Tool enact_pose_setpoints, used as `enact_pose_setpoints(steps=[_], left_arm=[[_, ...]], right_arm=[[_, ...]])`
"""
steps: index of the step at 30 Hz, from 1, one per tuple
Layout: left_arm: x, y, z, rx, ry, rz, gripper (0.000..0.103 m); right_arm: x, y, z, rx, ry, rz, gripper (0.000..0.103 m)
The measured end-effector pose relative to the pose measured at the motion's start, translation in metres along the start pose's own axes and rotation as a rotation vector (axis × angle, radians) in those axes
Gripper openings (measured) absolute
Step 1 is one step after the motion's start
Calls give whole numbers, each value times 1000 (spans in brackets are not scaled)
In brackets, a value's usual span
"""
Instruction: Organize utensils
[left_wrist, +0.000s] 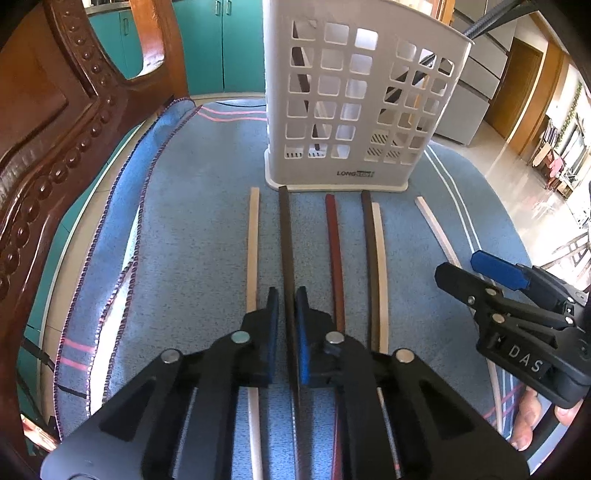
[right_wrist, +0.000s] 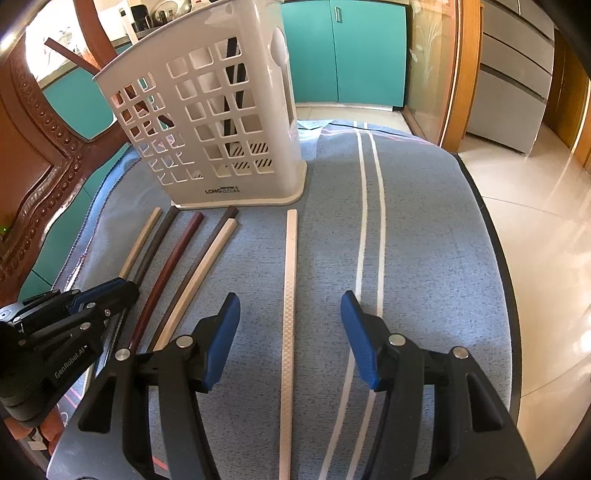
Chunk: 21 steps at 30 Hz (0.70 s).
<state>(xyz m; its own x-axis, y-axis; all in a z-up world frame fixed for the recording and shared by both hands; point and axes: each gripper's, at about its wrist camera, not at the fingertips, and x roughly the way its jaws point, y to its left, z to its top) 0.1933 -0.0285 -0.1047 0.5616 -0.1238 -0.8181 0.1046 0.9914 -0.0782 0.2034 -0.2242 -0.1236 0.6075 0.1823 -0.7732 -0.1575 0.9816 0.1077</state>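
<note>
A white lattice utensil holder stands on a blue towel, with a few sticks inside it. Several chopsticks lie in a row in front of it. My left gripper is shut on the dark brown chopstick, second from the left, which still lies along the towel. In the right wrist view, my right gripper stands open astride a pale patterned chopstick, with its pads well clear of it. The left gripper shows at that view's lower left.
A cream chopstick, a red one and a brown-and-cream pair lie beside the held one. A carved wooden chair back rises at the left. The towel's right edge drops to a tiled floor.
</note>
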Motion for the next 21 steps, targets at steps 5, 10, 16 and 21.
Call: enact_pose_setpoints(steps=[5,10,16,21], left_arm=[[-5,3,3,-10,-5,5,7],[-2,3,3,0,6,8,7],[-5,6,3,-10,-3,10,7],[-11,9,3,-16,-15,26,7]], right_arm=[[1,1,0,-4,1,-4,56],[2,3,0,-10,2,-7,58],[2,3,0,-12,2,-7,59],[2,4,0,-13,2,-8,59]])
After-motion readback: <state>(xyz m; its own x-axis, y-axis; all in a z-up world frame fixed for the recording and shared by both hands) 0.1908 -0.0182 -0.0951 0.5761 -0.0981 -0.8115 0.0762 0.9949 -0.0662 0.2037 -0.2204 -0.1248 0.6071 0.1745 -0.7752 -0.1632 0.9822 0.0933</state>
